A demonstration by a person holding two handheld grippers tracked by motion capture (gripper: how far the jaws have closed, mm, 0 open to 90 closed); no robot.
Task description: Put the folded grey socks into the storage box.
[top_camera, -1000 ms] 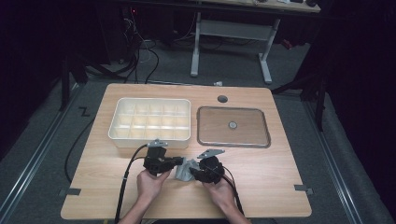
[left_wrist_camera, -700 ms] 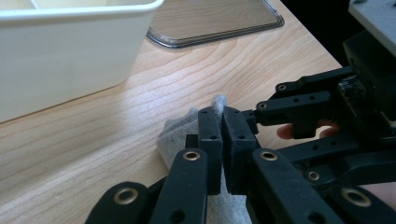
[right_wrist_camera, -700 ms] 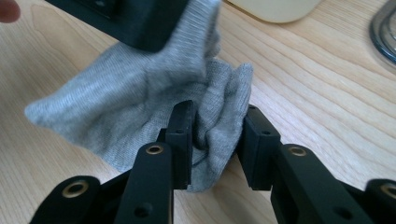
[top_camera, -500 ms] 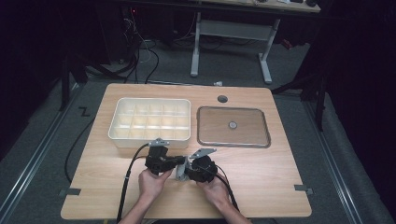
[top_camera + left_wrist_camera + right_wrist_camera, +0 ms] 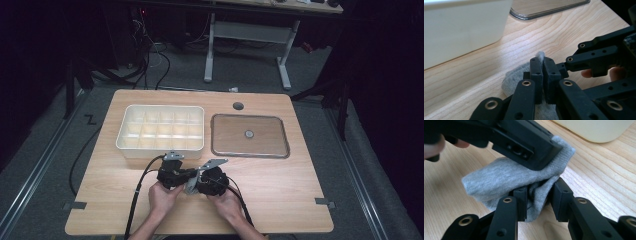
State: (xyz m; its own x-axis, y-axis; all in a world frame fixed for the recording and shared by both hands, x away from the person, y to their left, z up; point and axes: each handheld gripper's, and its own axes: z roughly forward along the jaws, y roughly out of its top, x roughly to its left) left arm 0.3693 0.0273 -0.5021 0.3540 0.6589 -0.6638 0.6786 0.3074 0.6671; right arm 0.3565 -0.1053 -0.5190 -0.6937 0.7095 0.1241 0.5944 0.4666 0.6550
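Both claws meet low over the near middle of the counter (image 5: 125, 210), working one small grey cloth (image 5: 506, 173) between them. Left claw (image 5: 543, 75) has its jaws pressed together on a thin edge of that cloth, a tuft of which pokes up above the tips. Right claw (image 5: 539, 197) has its jaws partly apart with a bunched fold of the cloth sitting between them; I cannot tell whether they grip it firmly or merely flank it. From above, the two claws, left (image 5: 187, 175) and right (image 5: 192, 184), sit just beside each other, tips nearly touching, each held by one of the person's hands, with the cloth bundled between them and just off the wood. Farther back stands a white divided box (image 5: 161, 127), its compartments looking bare, and to its right a clear flat tray (image 5: 250, 136) with a small round thing at its centre. My guess is that the cloth is being folded or gathered, and that this work is midway: it is picked up and crumpled, not yet neat, nor put anywhere.
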